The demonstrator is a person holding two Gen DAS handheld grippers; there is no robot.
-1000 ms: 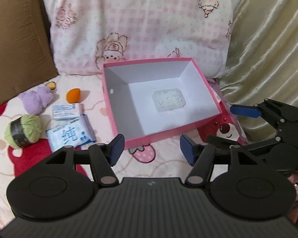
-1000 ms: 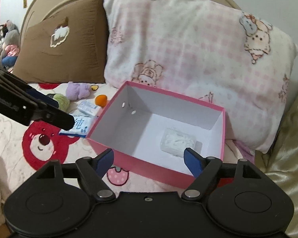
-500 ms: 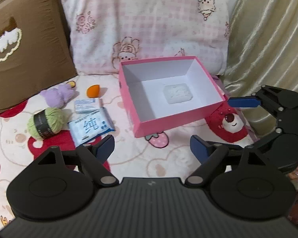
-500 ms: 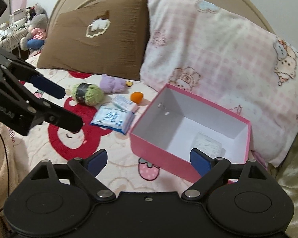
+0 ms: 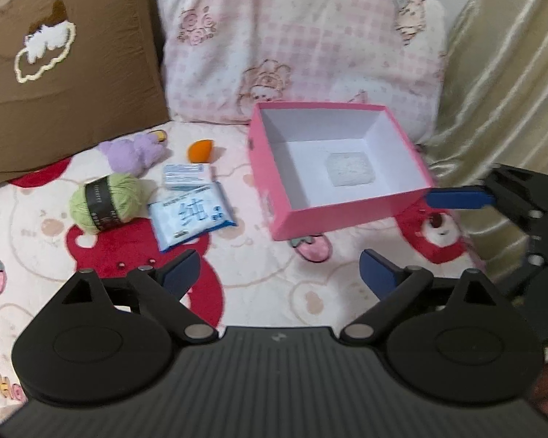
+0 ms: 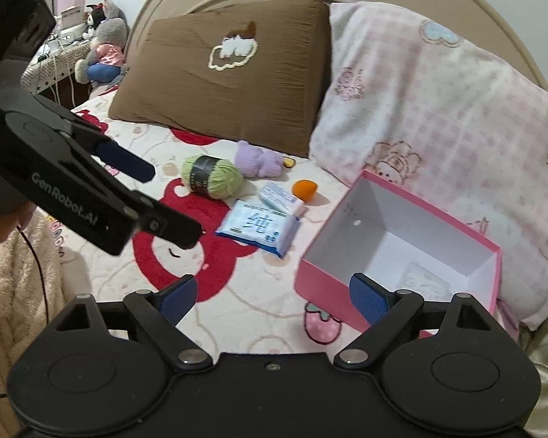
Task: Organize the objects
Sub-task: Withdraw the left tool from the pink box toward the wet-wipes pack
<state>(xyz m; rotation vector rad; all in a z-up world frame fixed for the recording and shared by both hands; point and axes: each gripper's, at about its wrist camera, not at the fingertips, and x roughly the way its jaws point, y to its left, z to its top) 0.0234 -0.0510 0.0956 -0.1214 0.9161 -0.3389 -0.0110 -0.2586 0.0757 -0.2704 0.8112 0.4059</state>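
Note:
An open pink box lies on the bed with a white packet inside. Left of it lie a blue tissue pack, a small white box, a green yarn ball, a purple plush and an orange sponge. My left gripper is open and empty, near of the box. My right gripper is open and empty, at the box's near corner.
A brown pillow and a pink checked pillow lean against the headboard. A gold curtain hangs at the right. The bedspread has red bear prints. Plush toys sit on a far side table.
Both grippers have pulled back and turned left from the pink box. The items left of the box have come fully into view. Both stay open.

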